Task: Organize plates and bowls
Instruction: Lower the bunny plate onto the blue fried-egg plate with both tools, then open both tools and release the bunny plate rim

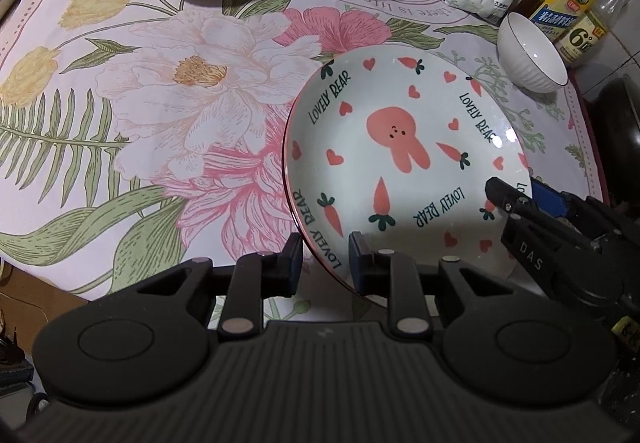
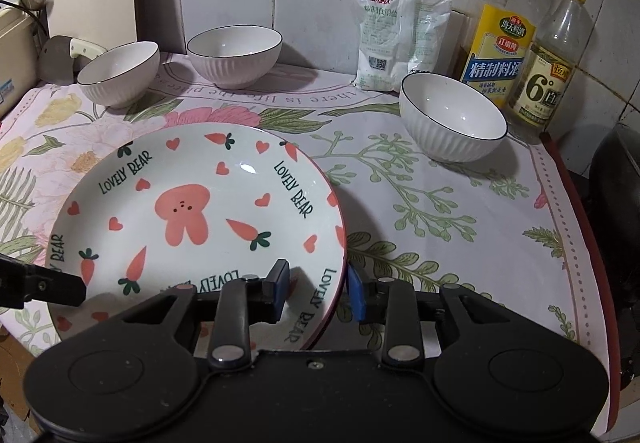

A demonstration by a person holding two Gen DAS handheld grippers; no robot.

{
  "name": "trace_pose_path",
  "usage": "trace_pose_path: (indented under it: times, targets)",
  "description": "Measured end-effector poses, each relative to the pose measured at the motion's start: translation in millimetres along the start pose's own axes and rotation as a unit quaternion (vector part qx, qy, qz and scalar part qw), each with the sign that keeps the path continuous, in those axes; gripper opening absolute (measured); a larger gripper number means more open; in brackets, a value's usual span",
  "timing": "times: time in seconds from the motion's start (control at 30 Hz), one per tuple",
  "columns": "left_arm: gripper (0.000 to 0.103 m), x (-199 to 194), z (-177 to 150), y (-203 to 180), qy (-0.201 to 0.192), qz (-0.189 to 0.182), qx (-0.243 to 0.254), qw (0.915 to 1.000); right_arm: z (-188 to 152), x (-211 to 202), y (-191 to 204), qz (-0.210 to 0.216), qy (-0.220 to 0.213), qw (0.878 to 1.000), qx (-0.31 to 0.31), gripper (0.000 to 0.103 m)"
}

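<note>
We count one plate [image 2: 192, 211], three white ribbed bowls [image 2: 120, 73] [image 2: 234, 55] [image 2: 452, 117], two bottles [image 2: 498, 39] [image 2: 548, 55], what seem to be two white packets [image 2: 380, 39], one cleaver [image 2: 66, 53] and one floral cloth [image 2: 440, 211].

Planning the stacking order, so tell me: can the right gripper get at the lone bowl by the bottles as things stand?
Probably not yet: the right gripper straddles the plate rim. Once free, bare cloth leads to the bowl.
</note>
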State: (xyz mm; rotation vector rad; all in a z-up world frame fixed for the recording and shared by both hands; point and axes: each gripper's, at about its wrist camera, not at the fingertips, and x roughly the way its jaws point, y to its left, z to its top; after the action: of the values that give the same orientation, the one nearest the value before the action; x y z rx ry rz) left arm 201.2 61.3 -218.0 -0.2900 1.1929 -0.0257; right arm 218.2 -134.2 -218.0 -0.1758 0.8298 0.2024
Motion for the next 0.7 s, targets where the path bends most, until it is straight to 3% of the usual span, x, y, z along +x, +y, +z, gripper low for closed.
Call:
trace_pose_path:
  times: [0.3,0.43,0.7]
  targets:
    - [0.031,-9.1,-5.0,2.4,0.004,0.004,-0.008,0.9999,-1.4,-9.7,-8.8,0.033,-0.014,0.999,0.015,0.040]
    - [0.035,-18.9,-8.8,3.4,0.014,-0.010,-0.026,0.9995,-2.0,-25.7,-10.5,0.049,-0.022,0.999,0.008,0.048]
    - [0.046,-54.6,-21.0,-15.6,-0.007,0.003,0.017,0.9998,-6.1,-52.7,-23.9,0.086,-0.008,0.996,0.032,0.068]
